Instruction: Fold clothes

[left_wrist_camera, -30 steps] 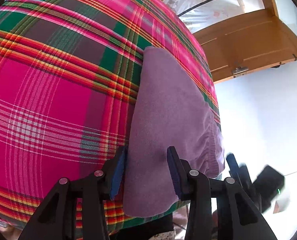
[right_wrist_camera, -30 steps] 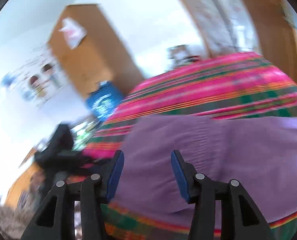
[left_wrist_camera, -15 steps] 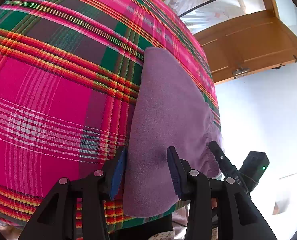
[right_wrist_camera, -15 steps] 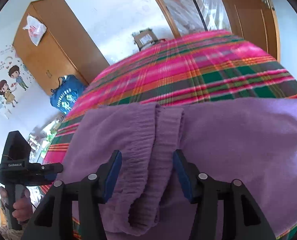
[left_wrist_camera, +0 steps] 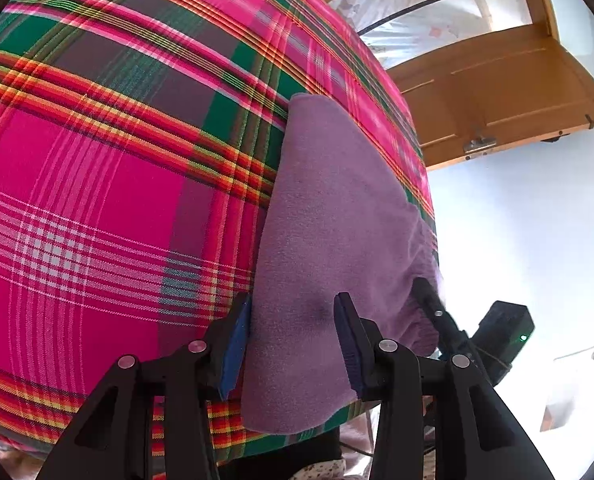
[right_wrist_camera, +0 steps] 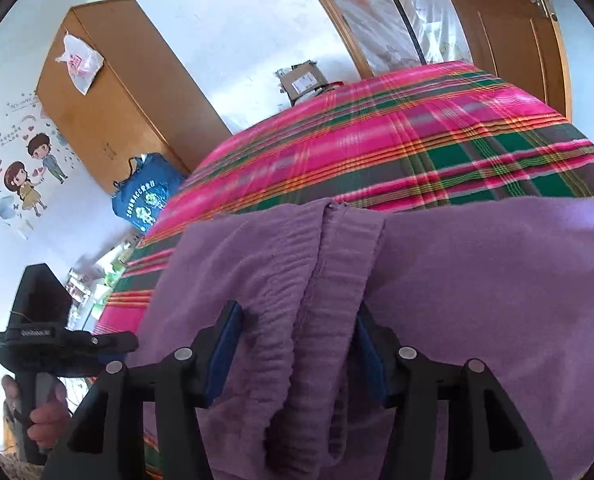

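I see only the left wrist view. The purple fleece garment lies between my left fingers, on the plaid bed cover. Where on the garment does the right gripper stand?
Observer: The right gripper is open, with one finger on each side of the ribbed elastic band of the purple fleece garment.
Operator: Does the band lie flat?
Observer: No, it is bunched into two raised ridges.
Operator: Can you see my left gripper?
Observer: Yes. A hand grips the handle of the left gripper, whose tip is at the garment's edge.
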The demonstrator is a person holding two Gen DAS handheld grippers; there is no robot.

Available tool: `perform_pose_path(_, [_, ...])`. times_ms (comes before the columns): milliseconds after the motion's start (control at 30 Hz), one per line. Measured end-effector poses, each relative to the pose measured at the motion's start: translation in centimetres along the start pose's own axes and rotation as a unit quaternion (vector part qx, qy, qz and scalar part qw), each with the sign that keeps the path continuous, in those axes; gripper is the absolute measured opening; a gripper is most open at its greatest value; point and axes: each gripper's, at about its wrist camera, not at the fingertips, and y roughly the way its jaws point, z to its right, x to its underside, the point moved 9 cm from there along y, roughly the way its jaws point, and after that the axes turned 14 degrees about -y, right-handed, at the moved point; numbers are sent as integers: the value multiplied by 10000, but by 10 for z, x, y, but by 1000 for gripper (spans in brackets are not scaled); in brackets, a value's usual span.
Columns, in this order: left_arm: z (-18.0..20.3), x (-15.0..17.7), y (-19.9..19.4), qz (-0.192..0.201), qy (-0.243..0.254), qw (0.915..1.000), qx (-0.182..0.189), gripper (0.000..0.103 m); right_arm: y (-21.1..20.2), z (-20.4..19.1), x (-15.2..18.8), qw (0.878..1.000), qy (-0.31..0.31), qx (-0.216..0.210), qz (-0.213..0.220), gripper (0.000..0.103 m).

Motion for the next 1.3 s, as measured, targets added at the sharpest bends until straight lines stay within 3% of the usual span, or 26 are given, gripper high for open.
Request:
perform_pose_path(200, [0, -3, 0, 9, 5, 10000, -24, 44, 3, 4, 0, 9999, 98, -15, -121, 50])
perform_pose_path(233, [0, -3, 1, 12, 10, 10000, -27, 44, 2, 3, 0, 9999, 108, 3, -124, 42])
perform_pose_path(333, [1, -2, 2, 26, 2, 10000, -41, 44, 1, 2, 0, 9995, 241, -159, -91, 34])
perform_pose_path(533, [4, -1, 3, 105, 94, 9997, -189, 44, -21, -2, -8, 9993, 236, -211, 188, 32])
perform_pose_path(833, [14, 0, 3, 252, 284, 9987, -332, 44, -60, 0, -27, 9983, 76, 267, 512, 32])
perform_pose_path(1167, [12, 5, 14, 172, 388, 9979, -492, 44, -43, 28, 0, 9960, 229, 869, -8, 34])
perform_pose_path(1300, [14, 6, 14, 168, 376, 9980, -474, 44, -38, 32, 8, 9930, 141, 1156, -200, 40])
